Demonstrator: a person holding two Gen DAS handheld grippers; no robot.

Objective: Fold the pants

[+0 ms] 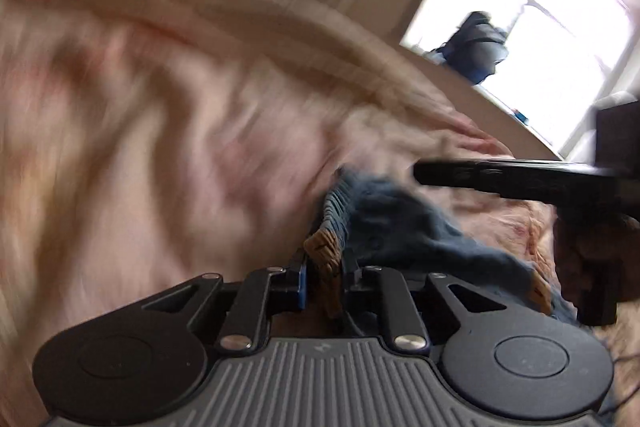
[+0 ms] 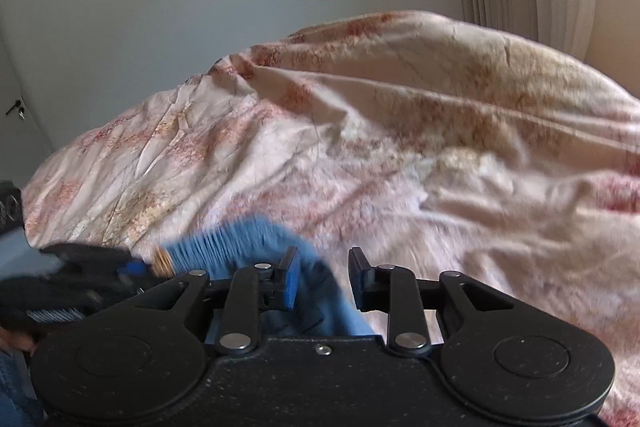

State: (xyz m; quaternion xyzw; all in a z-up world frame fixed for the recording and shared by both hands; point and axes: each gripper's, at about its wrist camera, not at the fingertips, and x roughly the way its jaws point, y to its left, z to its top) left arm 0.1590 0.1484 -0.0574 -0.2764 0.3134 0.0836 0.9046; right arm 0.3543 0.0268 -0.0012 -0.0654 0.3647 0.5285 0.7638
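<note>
Blue pants (image 1: 400, 227), soft fabric with a ribbed elastic waistband and a tan woven patch at the band, lie bunched on a rumpled pink-and-cream floral bedsheet (image 1: 140, 127). Left gripper (image 1: 323, 287): jaws drawn close, pinching the waistband edge at the tan patch; cloth fills the narrow gap between the blue pads. Right gripper (image 2: 324, 277): jaws stand apart with a clear gap, nothing clamped; blue fabric (image 2: 248, 239) lies just under and beside its left finger, and whether the two touch cannot be told. Right wrist view also shows the left gripper (image 2: 136, 269) at the lower left, at the waistband end by the tan patch. Left wrist view shows the right gripper (image 1: 424, 173) as a dark blurred bar over the pants. Bright window (image 1: 520, 7) behind, with a dark bag (image 1: 476, 45) on the sill. Heavy motion blur in the left view.
</note>
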